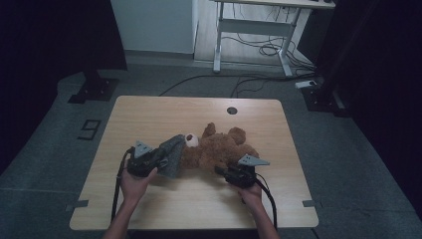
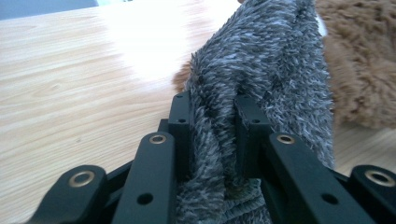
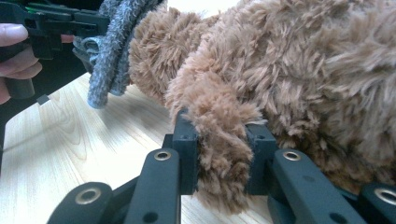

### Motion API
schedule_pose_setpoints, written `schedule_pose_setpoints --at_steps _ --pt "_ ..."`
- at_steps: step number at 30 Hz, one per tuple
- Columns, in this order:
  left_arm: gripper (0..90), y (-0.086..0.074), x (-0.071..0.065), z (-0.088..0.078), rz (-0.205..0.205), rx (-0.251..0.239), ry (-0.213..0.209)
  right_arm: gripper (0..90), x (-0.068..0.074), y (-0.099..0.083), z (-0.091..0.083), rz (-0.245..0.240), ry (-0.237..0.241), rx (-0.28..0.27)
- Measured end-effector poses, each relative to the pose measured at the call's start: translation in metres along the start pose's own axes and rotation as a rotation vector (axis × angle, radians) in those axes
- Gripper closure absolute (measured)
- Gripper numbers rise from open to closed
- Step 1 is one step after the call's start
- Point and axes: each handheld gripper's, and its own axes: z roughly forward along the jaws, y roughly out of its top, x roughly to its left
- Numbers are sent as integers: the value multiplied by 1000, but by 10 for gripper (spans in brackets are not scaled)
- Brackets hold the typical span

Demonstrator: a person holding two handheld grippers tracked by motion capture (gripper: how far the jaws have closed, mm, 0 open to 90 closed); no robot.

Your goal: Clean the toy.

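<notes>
A brown teddy bear [image 1: 219,149] lies on its side on the wooden table [image 1: 149,114], its white muzzle toward the left. My left gripper [image 1: 161,160] is shut on a grey fuzzy cloth [image 1: 173,155] that stands up against the bear's head. In the left gripper view the cloth [image 2: 261,70] is bunched between the jaws [image 2: 212,135], with the bear [image 2: 364,60] behind it. My right gripper [image 1: 222,172] is at the bear's near side. In the right gripper view it [image 3: 222,154] is shut on a furry limb of the bear [image 3: 222,121]; the grey cloth [image 3: 109,51] hangs at the upper left.
A round cable hole [image 1: 232,110] sits near the table's far edge. Bare tabletop lies to the left and along the front. Beyond the table are a white desk frame [image 1: 254,30], floor cables [image 1: 263,50] and dark stand bases [image 1: 94,89].
</notes>
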Motion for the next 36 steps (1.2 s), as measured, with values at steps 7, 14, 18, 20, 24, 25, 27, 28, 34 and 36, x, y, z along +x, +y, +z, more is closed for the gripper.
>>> schedule_pose_setpoints --at_steps 7,14,18,20,24,25,27,28,34,36 --pt "713 -12 13 -9 -43 1 1 718 0 0 0 0 -1 -1" --pt "713 37 -27 -23 38 -91 -87 718 2 0 1 -8 -5 -9" --pt "712 59 -68 -9 111 -97 -142 717 3 0 2 -9 -3 -12" --pt "712 65 -88 4 135 -82 -173 718 4 0 2 -8 -2 -15" --pt "711 66 -117 35 166 -27 -201 717 3 1 1 -10 -2 -13" --pt "711 65 -120 40 183 -11 -192 717 3 1 1 -9 -2 -14" --pt "712 60 -123 51 201 20 -170 717 3 1 1 -13 -3 -14" --pt "712 56 -122 54 196 26 -159 717 3 1 1 -15 -3 -13" --pt "713 43 -104 44 211 30 -95 716 1 0 0 -11 -1 -11" --pt "713 39 -95 39 203 24 -81 715 1 0 -1 -13 -3 -12"
